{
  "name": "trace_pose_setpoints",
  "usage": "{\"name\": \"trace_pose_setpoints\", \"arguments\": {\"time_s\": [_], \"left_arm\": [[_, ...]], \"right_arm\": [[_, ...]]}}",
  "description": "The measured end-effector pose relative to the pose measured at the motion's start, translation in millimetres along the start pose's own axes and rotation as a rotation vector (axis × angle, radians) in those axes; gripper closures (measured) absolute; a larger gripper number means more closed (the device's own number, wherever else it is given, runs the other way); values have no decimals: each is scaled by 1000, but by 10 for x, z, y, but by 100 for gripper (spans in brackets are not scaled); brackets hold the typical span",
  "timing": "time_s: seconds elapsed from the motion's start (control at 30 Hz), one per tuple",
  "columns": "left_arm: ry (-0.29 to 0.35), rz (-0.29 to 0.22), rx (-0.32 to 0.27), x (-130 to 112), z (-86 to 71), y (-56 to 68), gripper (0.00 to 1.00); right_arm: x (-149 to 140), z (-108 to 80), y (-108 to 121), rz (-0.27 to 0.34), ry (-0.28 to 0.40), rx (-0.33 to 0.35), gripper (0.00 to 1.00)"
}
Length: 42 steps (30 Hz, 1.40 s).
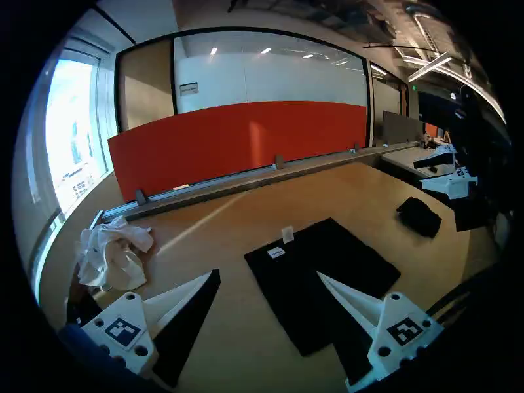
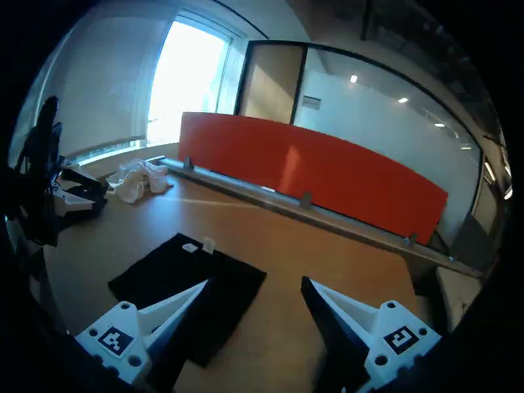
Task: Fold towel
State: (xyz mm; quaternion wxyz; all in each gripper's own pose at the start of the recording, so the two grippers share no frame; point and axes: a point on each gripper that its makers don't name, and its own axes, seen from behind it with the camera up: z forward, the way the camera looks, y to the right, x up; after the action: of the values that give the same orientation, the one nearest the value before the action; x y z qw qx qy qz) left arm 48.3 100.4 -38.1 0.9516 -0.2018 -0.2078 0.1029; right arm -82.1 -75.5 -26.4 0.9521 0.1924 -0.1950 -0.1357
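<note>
A black towel (image 1: pixel 327 278) lies flat on the wooden table (image 1: pixel 229 327), with two small white tags near its far edge. My left gripper (image 1: pixel 267 276) hovers open just in front of it; its right finger overlaps the towel in the left gripper view, and nothing is between the fingers. The right gripper view has the same towel (image 2: pixel 190 281) at lower left. My right gripper (image 2: pixel 255 283) is open above the towel's right edge and holds nothing. Farther off I see the right gripper (image 1: pixel 447 173) at the right and the left gripper (image 2: pixel 77 193) at the left.
A heap of white cloths (image 1: pixel 111 254) (image 2: pixel 137 178) sits at the table's window end. A small crumpled black cloth (image 1: pixel 419 216) lies near the other end. A red divider panel (image 1: pixel 242 144) (image 2: pixel 308 173) on a metal rail runs along the table's far edge.
</note>
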Motion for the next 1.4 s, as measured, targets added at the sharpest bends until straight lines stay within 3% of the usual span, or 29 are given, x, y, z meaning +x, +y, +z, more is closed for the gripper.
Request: {"name": "trace_pose_setpoints", "arguments": {"time_s": [0.6,1.4], "left_arm": [[-126,-9,-56,-806,254,251,1],[-302,48,-125,-1644,532,551,2]], "right_arm": [[-729,223,-333,-42,-121,67,0],[-1579,419,-694,-31,-262,138,0]]}}
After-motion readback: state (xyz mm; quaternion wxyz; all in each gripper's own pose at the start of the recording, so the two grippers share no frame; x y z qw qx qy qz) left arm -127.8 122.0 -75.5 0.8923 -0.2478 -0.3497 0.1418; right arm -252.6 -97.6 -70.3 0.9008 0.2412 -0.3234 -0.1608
